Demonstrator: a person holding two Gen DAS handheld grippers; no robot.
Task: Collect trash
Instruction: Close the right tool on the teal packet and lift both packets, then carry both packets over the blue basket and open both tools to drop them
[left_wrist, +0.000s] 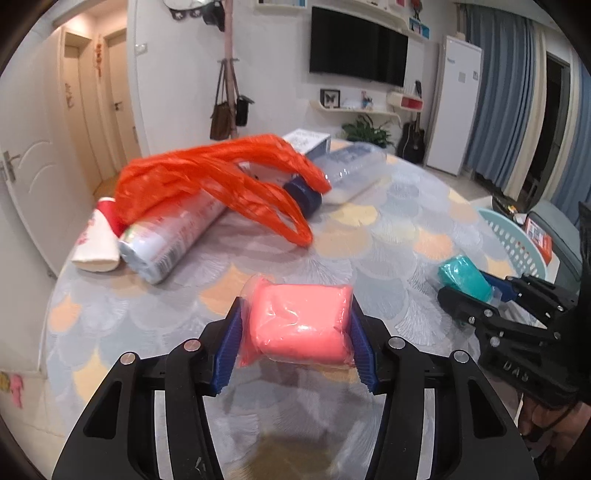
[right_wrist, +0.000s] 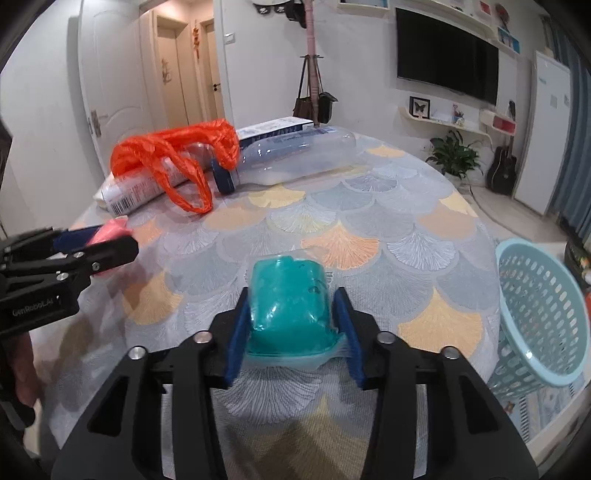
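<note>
My left gripper (left_wrist: 295, 314) is shut on a pink block wrapped in clear plastic (left_wrist: 301, 325), held above the round table (left_wrist: 369, 229). My right gripper (right_wrist: 291, 299) is shut on a teal block in clear plastic (right_wrist: 288, 306), also above the table. Each gripper shows in the other view: the right one (left_wrist: 461, 284) with the teal block (left_wrist: 465, 277), the left one (right_wrist: 122, 236) with the pink block (right_wrist: 109, 230). At the table's far side lie an orange plastic bag (left_wrist: 207, 181), a silver can (left_wrist: 173, 236), a paper cup (left_wrist: 98, 240), a clear bottle with a blue cap (left_wrist: 347, 173) and a carton (left_wrist: 306, 142).
A light blue perforated basket (right_wrist: 543, 317) stands on the floor at the table's right edge; it also shows in the left wrist view (left_wrist: 517, 240). Doors, a coat stand with bags, a TV, a guitar and a white fridge are behind the table.
</note>
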